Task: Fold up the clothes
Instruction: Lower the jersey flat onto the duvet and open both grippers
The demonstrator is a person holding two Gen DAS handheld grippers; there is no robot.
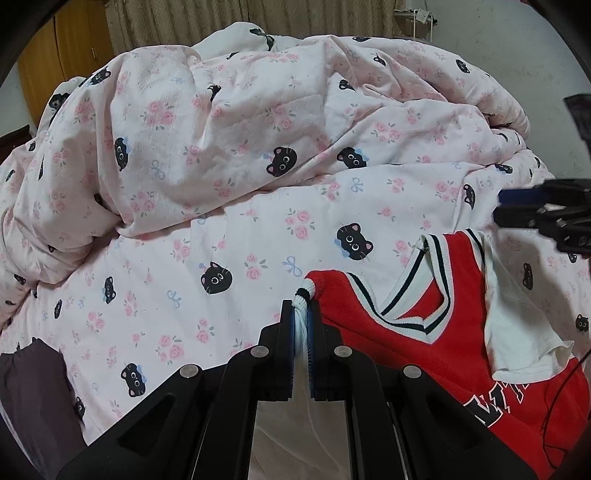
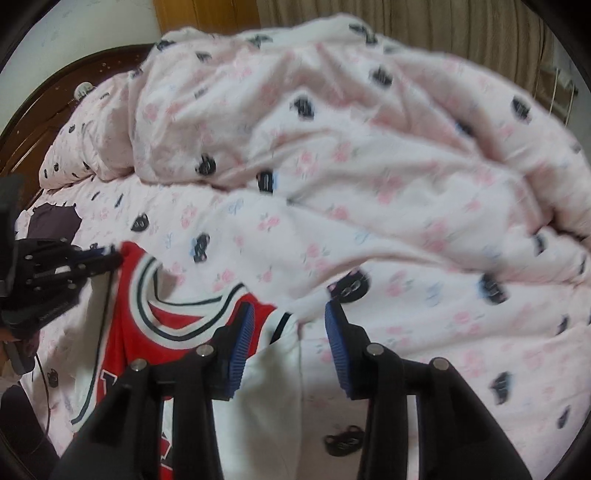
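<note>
Working from the left, I see a dark garment (image 1: 31,391) lying toward the bed's left edge, well apart from the job. My left claw (image 1: 301,325) is clamped on the white-and-black ribbed shoulder trim of the red jersey (image 1: 399,332), which lies spread on the bed's front part, its collar pointing toward the heaped quilt (image 1: 221,122) behind. The jersey's long axis seems to run from that collar back toward me. My right claw (image 2: 290,328) stands apart with nothing pinched, hovering over the jersey's other shoulder and the white sleeve (image 2: 273,373) beside it, so I judge it nearer that shoulder. Everything rests on a pink cat-print sheet (image 1: 184,288); beyond are beige curtains (image 1: 295,18) and a wooden wardrobe (image 1: 62,51).
</note>
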